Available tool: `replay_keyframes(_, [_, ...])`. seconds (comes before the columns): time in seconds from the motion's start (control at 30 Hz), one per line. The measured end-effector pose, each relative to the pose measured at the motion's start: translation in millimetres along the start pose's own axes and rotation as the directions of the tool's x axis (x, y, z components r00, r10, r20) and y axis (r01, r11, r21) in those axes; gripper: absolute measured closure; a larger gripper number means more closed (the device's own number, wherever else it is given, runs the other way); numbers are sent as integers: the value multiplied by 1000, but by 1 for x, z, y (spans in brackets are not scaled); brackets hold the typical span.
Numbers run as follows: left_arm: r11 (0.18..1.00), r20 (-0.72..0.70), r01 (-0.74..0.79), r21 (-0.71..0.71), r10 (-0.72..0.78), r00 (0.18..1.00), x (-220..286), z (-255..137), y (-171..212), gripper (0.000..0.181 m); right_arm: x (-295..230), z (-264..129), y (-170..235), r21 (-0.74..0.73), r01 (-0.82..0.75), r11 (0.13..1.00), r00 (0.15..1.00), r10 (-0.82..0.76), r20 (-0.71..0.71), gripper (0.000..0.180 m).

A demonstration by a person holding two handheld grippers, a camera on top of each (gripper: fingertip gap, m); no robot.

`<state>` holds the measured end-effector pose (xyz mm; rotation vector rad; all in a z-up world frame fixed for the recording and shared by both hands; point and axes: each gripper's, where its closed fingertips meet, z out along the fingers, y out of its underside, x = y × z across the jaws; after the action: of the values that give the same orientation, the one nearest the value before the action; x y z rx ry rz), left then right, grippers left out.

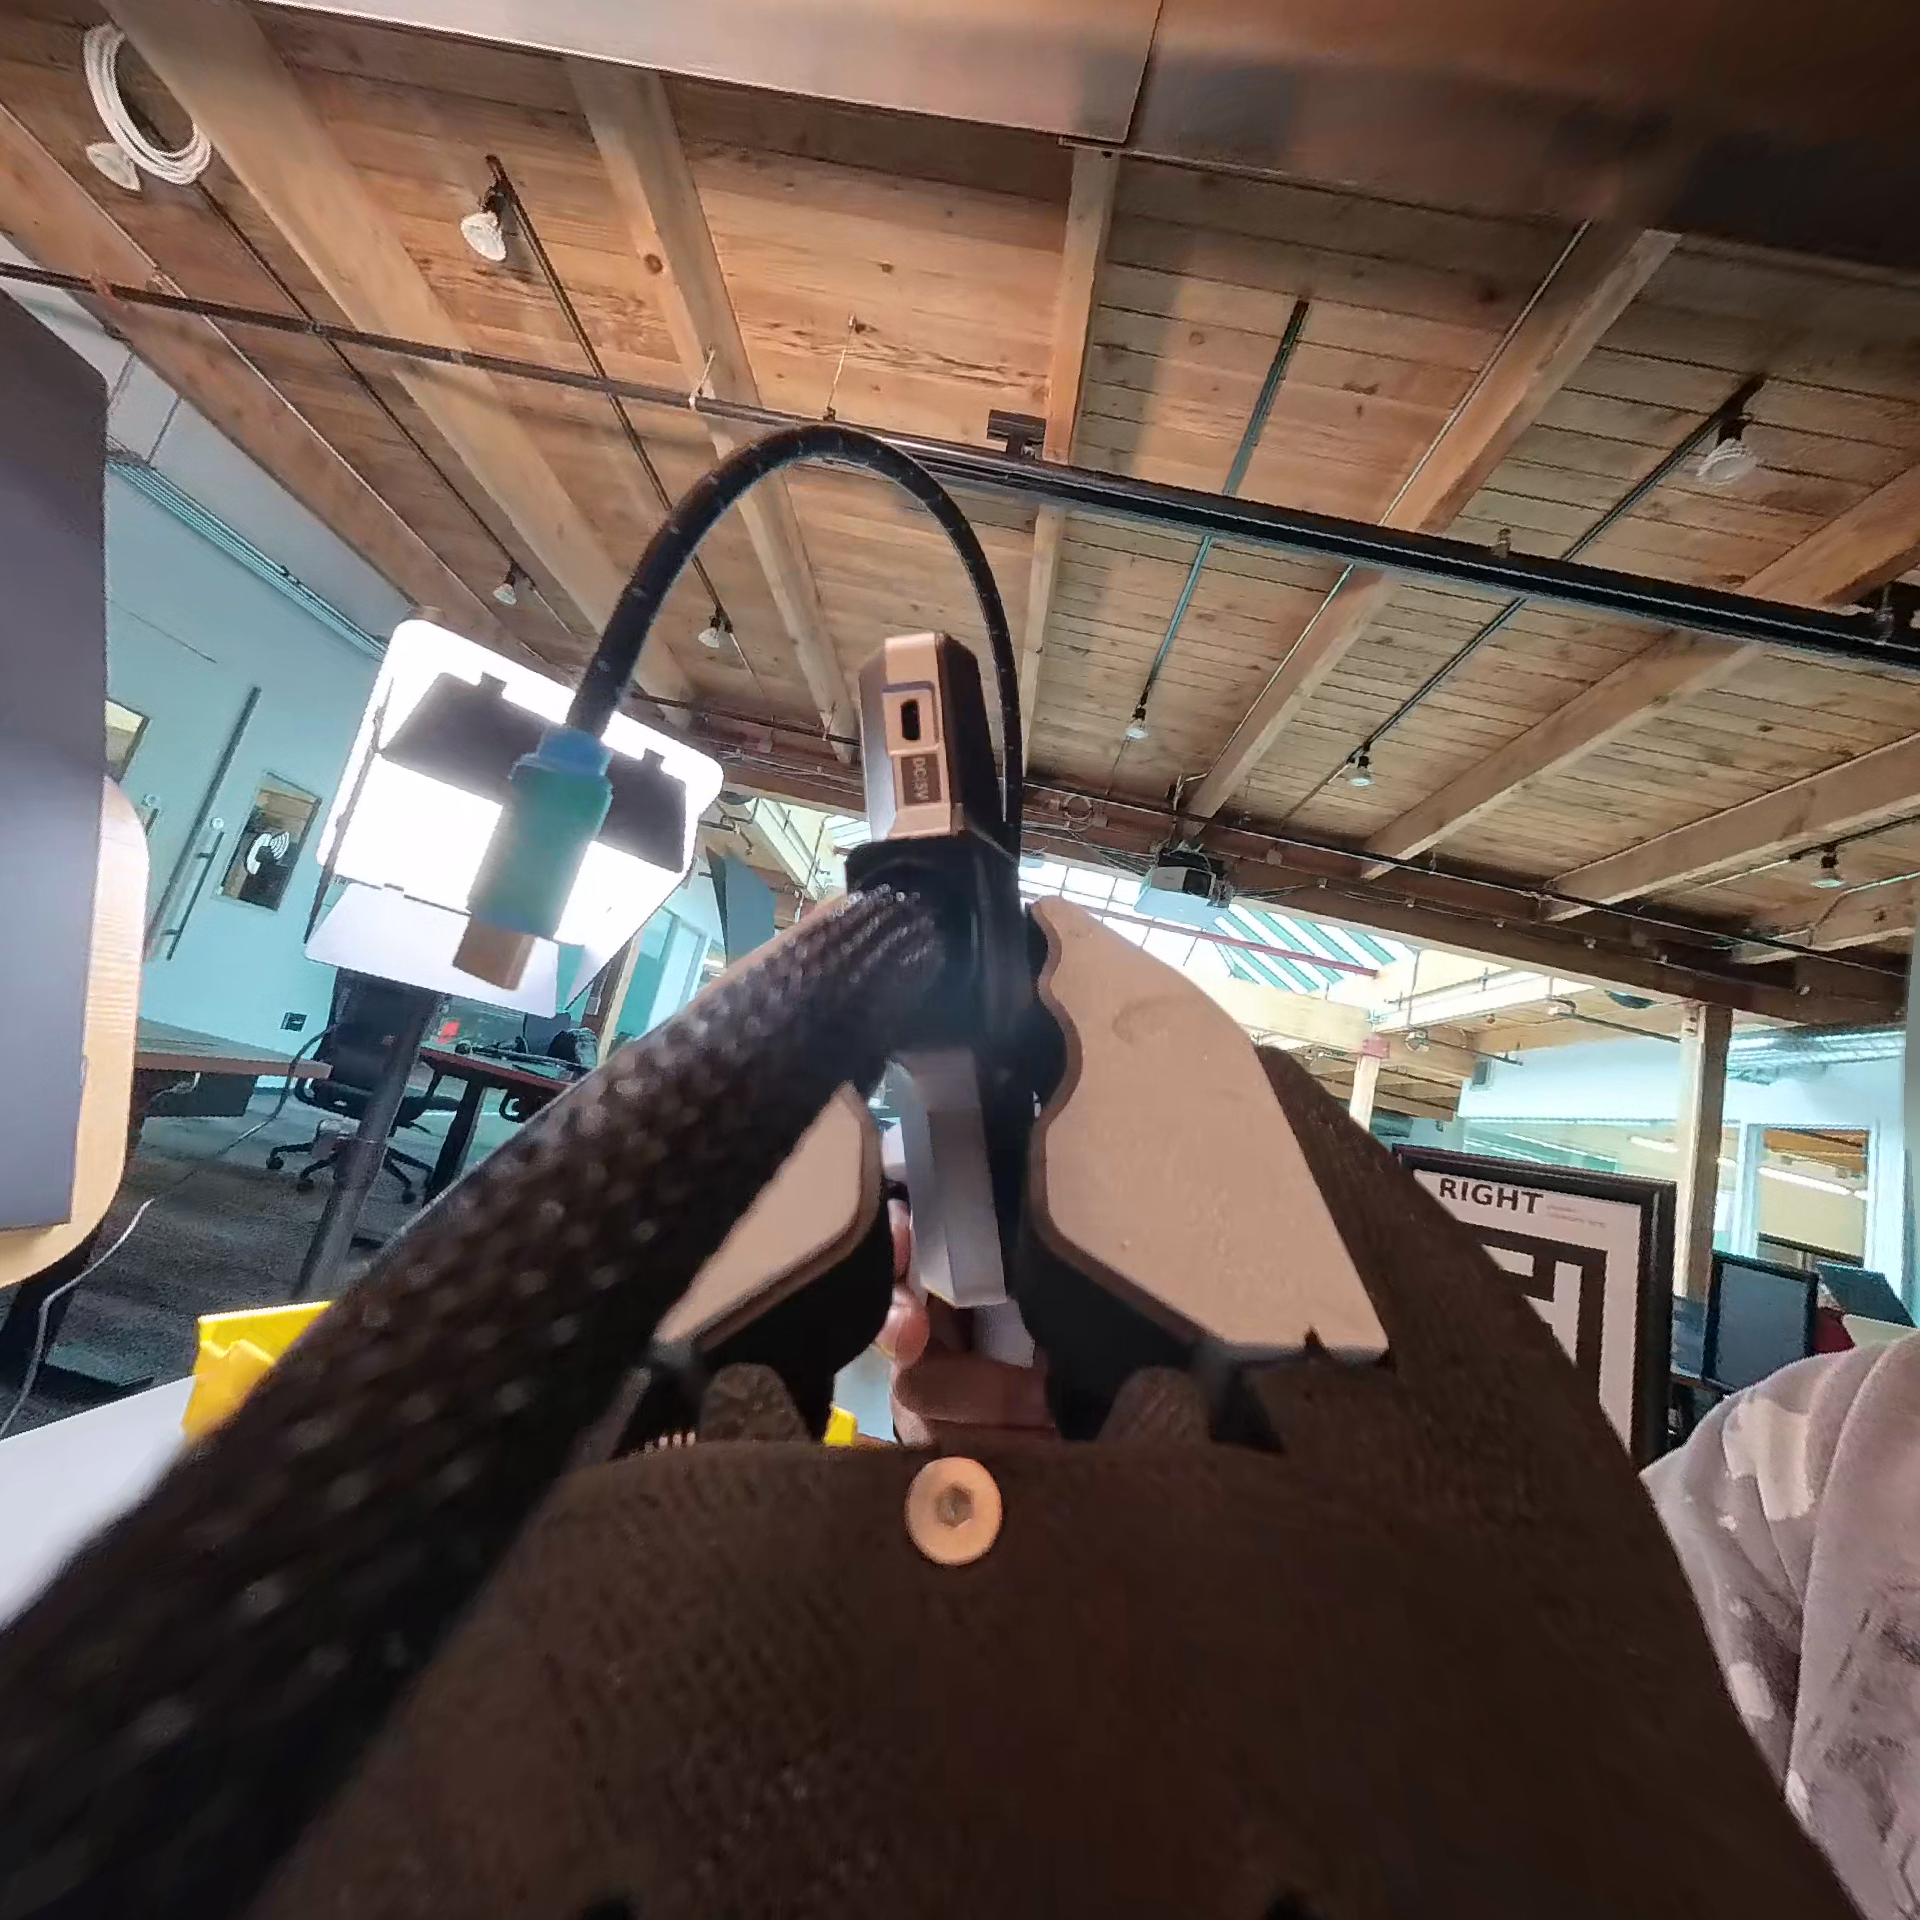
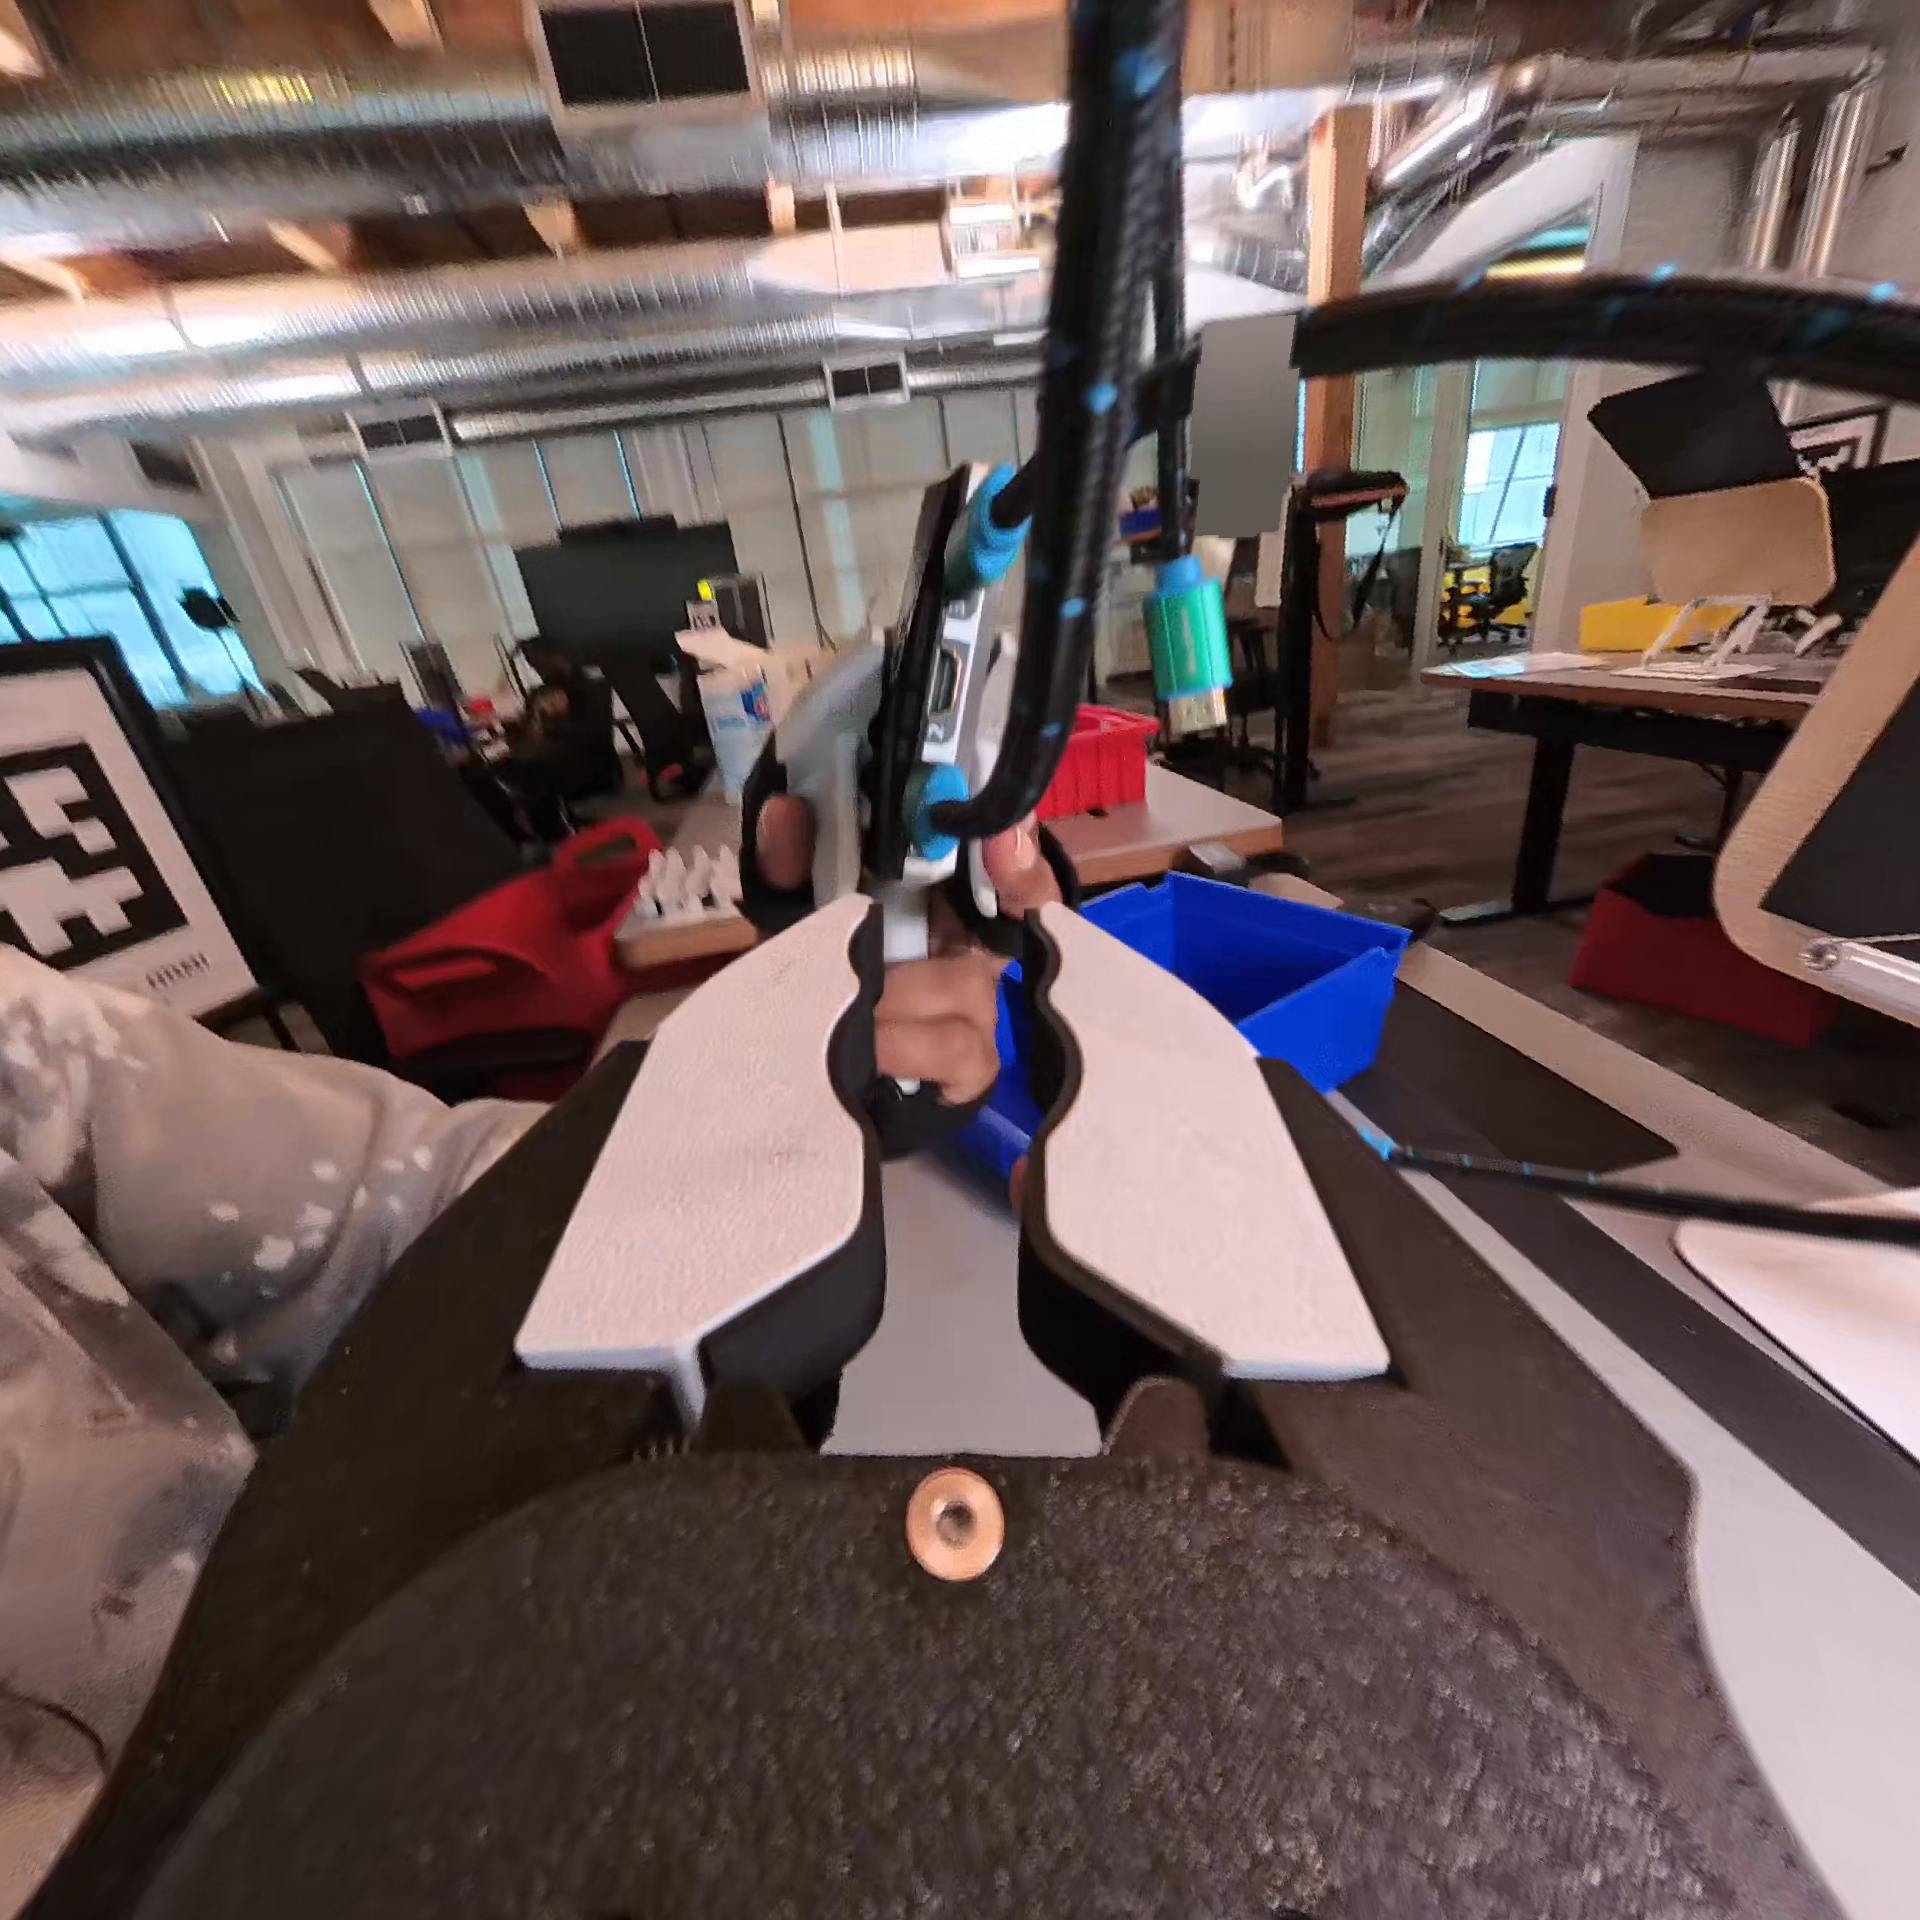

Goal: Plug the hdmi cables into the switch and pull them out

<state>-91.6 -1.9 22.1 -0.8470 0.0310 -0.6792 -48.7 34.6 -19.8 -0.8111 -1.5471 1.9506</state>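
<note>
The HDMI switch, a small silver and black box, stands up between my left gripper's pads. The gripper is shut on its lower end and points at the ceiling. In the right wrist view the switch has two blue plugs in it, an upper one and a lower one. Black braided cables rise from them. A loose teal HDMI connector hangs free beside the switch and also shows in the left wrist view. My right gripper is open and empty, its tips just below the lower plug.
A blue bin sits on the white table behind the switch, with a red tote to its left. A braided cable crosses close to the left camera. A lit light panel stands at left. A person's grey sleeve is at right.
</note>
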Motion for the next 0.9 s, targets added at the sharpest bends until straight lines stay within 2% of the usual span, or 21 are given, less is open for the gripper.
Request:
replay_keyframes(0.17, [1000,-39,25,-14,-26,999,8,9,22,156,-8,3,0,3,21,1000,1000,-21,23,158])
replay_keyframes(0.23, [999,-43,18,-37,-20,999,10,12,32,156,-11,4,3,-18,41,999,999,-40,37,168])
replay_keyframes(0.3, [998,-48,25,-50,-27,998,10,13,36,155,-11,1,4,-38,48,998,998,-46,44,168])
replay_keyframes(0.47, [952,-75,-11,-306,-12,997,12,13,60,154,-11,-11,1,-69,70,995,996,-65,62,168])
replay_keyframes(0.53, [932,-87,-51,-359,21,996,13,12,65,154,-12,-13,5,-97,87,991,994,-80,71,168])
replay_keyframes(0.9, [884,-155,-203,-422,150,976,24,10,64,156,-18,-13,9,-84,133,988,984,-121,134,168])
